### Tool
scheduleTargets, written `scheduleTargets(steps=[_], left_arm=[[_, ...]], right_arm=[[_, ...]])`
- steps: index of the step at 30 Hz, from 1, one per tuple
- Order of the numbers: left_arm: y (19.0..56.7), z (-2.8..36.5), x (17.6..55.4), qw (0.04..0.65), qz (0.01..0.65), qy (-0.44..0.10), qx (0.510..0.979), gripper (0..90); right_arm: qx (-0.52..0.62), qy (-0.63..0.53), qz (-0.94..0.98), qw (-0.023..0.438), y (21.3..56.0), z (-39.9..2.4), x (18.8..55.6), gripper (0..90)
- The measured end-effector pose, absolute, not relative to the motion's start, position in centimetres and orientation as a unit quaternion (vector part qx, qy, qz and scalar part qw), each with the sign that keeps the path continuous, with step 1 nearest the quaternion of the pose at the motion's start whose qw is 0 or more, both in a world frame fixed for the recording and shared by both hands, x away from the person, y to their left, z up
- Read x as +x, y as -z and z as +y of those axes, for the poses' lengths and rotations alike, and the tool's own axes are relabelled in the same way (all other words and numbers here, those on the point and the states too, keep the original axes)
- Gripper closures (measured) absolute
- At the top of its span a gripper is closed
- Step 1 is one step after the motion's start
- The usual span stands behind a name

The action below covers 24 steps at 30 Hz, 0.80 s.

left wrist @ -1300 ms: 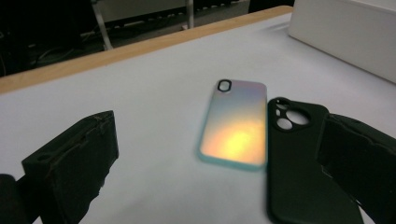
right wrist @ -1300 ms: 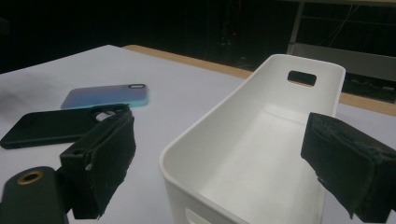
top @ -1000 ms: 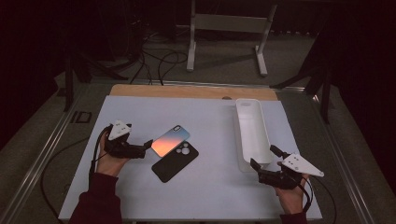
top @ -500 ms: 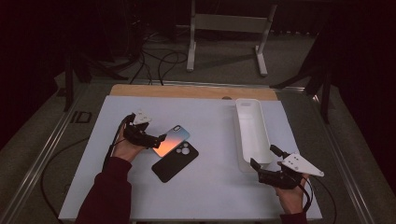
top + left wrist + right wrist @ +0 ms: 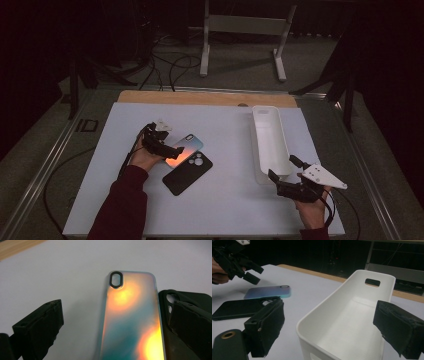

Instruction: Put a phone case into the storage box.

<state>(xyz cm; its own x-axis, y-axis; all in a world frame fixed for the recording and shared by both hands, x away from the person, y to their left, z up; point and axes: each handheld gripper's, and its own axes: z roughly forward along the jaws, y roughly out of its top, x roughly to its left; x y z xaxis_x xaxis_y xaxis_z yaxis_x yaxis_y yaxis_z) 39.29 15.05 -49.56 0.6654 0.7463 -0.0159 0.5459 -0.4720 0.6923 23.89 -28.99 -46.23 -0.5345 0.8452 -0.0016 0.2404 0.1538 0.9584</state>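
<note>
We hold the left gripper (image 5: 172,150) with jaws spread over the iridescent phone case (image 5: 184,150), left of the tabletop's centre, touching the black case (image 5: 187,173); the right gripper (image 5: 281,175) gapes beside the white bin (image 5: 270,137), near the right edge.

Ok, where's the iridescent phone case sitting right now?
In the high view the iridescent phone case lies left of centre on the white table, beside the black phone case, with the left gripper open over it.

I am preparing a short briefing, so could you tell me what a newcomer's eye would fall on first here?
The iridescent phone case glows orange and teal left of centre on the white table, with the open left gripper over its near end. A black phone case lies beside it, and a long white bin stands at the right.
</note>
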Motion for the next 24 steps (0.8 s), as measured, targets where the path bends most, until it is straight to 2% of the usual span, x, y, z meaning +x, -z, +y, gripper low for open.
scheduleTargets(steps=[14, 24], left_arm=[[51.4, 13.6, 39.7, 0.313, 0.376, -0.123, 0.863, 2.2], [52.1, 13.2, 39.9, 0.300, 0.378, -0.113, 0.869, 7.4]], right_arm=[[0.387, -0.523, 0.702, 0.291, 46.2, -29.0, 23.9, 9.5], [0.386, -0.522, 0.702, 0.291, 46.2, -29.0, 23.9, 9.5]])
